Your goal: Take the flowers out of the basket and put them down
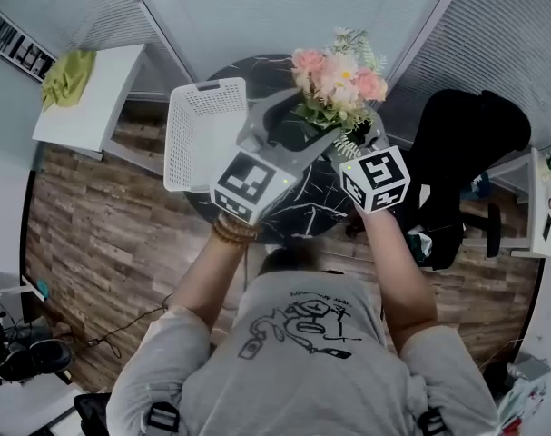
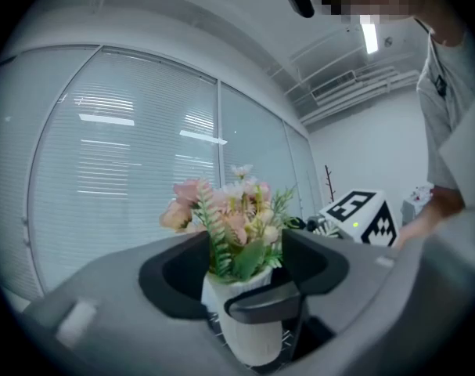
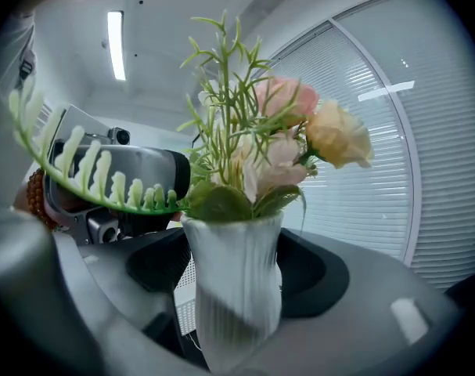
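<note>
The right gripper (image 3: pixel 237 269) is clamped on the flowers' (image 1: pixel 339 75) vase (image 3: pixel 233 312), clear of the basket (image 1: pixel 207 86) at nine o'clock, while the left gripper (image 2: pixel 245 265) gapes empty, so a steady lowering onto the table (image 1: pixel 289 218) looks next.

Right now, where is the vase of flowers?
In the head view the vase of flowers is at top centre, over the dark round table, just right of the white basket; the right gripper is shut on it.

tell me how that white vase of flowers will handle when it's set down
The white vase looks tall, narrow and top-heavy with its flowers, so probably tippy. Its ribbed sides likely help the right gripper jaws hold it.
</note>
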The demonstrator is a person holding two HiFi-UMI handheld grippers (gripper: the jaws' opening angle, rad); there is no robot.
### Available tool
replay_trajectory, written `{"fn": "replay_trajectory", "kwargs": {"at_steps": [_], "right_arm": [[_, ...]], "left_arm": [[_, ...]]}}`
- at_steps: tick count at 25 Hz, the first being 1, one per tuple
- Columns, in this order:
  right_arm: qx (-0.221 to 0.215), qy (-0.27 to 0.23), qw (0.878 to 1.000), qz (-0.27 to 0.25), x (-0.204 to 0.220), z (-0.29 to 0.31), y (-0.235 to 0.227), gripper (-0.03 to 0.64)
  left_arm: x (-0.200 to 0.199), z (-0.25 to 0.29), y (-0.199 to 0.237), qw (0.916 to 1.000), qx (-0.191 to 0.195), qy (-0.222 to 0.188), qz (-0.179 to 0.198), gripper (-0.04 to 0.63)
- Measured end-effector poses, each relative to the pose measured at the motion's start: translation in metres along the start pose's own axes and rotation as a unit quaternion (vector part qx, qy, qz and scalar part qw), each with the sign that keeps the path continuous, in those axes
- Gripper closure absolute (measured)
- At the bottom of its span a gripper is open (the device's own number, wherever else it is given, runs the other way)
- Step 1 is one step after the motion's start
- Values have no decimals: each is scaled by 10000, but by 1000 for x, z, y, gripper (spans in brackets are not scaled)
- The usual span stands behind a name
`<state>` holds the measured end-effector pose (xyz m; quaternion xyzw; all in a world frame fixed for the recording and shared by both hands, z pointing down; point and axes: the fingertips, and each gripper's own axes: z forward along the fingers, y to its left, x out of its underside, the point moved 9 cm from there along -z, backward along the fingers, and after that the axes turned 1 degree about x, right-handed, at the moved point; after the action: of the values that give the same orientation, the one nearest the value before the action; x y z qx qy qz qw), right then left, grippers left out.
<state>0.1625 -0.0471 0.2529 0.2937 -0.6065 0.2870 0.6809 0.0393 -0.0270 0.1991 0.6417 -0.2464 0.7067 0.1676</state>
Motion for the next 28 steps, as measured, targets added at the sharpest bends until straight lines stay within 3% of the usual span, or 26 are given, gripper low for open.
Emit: {"fn": "replay_trajectory", "kwargs": {"at_steps": [16, 28], "right_arm": [[57, -76, 9999, -56, 19, 3, -13, 265], [-18, 50, 10000, -5, 76, 18, -26, 265]], "left_arm": [[17, 16, 1, 9999, 37, 10, 107, 307], [74, 33, 5, 9998, 54, 161, -36, 314]]}}
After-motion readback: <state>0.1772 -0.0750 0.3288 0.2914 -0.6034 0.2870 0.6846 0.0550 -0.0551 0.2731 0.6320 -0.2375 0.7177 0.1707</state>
